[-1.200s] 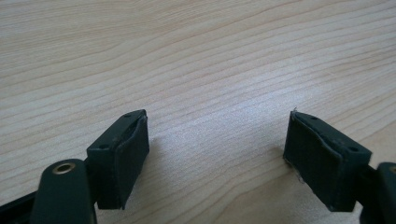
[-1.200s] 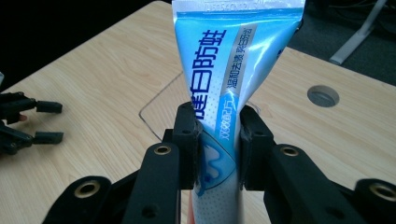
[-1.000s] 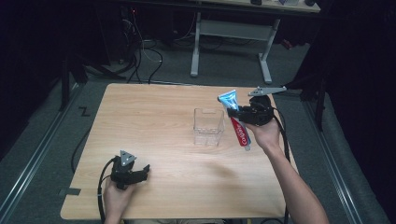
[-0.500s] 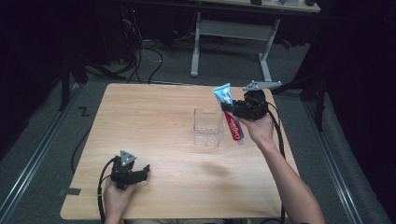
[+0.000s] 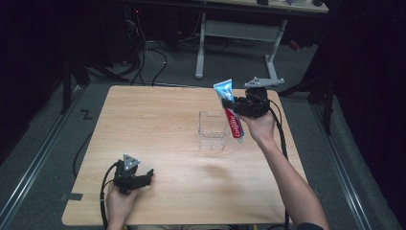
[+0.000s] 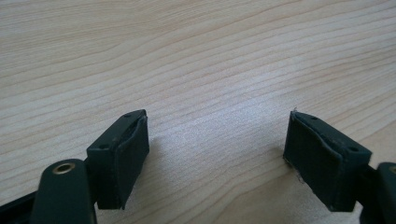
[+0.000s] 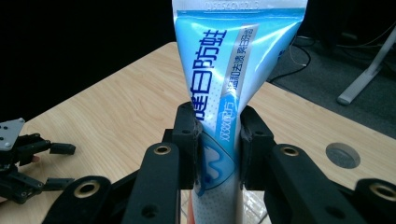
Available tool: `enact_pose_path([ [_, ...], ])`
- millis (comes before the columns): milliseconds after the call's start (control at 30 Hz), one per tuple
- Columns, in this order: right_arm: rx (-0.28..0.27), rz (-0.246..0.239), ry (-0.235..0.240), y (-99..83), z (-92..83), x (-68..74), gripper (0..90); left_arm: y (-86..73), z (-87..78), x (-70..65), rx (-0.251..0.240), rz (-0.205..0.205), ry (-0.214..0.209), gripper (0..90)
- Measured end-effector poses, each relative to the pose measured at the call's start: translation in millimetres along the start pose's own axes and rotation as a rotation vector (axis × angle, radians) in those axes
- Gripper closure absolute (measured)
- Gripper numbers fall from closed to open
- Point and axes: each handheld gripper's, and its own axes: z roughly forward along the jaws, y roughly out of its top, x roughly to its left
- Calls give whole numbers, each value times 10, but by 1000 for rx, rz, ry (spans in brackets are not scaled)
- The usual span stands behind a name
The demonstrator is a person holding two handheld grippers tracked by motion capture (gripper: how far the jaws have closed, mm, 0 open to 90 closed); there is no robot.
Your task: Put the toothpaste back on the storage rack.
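High view, toothpaste tube (image 5: 231, 110) clamped in rt hand-held gripper (image 5: 235, 104)

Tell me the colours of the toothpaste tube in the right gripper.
The toothpaste tube is blue at its crimped end and red toward the cap, best seen in the high view.

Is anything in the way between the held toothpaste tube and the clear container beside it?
Nothing visible. The right gripper is clamped on the toothpaste tube, held off the table just right of the clear container, whose open top looks empty. The left gripper rests far off.
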Motion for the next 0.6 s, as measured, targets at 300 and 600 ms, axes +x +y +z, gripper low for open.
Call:
enact_pose_path([
  [300, -17, 2, -12, 41, 101, -2, 725, 0, 0, 0, 0, 0, 0, 224],
  [600, -36, 1, -27, 98, 206, -16, 724, 0, 0, 2, 0, 1, 0, 224],
])
